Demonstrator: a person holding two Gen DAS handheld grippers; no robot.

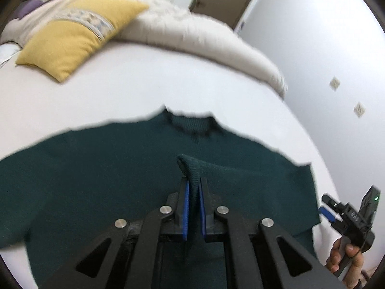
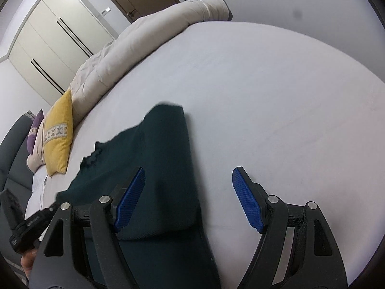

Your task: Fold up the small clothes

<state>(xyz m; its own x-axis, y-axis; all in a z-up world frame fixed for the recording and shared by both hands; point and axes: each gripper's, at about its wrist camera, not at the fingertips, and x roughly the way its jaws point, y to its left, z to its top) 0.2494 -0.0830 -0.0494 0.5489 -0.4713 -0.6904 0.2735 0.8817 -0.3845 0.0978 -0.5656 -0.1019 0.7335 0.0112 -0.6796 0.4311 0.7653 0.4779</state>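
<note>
A dark green knit sweater (image 1: pixel 108 168) lies spread on the white bed (image 1: pixel 120 96), collar away from me. My left gripper (image 1: pixel 193 187) is shut on a ribbed sleeve cuff (image 1: pixel 190 168) of the sweater and holds it over the sweater's body. The right gripper (image 1: pixel 329 208) shows at the sweater's right edge in the left wrist view. In the right wrist view the right gripper (image 2: pixel 189 187) is open and empty, low over the folded right side of the sweater (image 2: pixel 163 168); its left pad (image 2: pixel 131 197) is over the cloth, its right pad (image 2: pixel 246 200) over bare sheet.
A yellow cushion (image 1: pixel 72 36) and a rolled cream duvet (image 1: pixel 197 36) lie at the far side of the bed. A purple cushion (image 2: pixel 35 130) sits behind the yellow one. Wardrobe doors (image 2: pixel 53 43) and a wall stand beyond.
</note>
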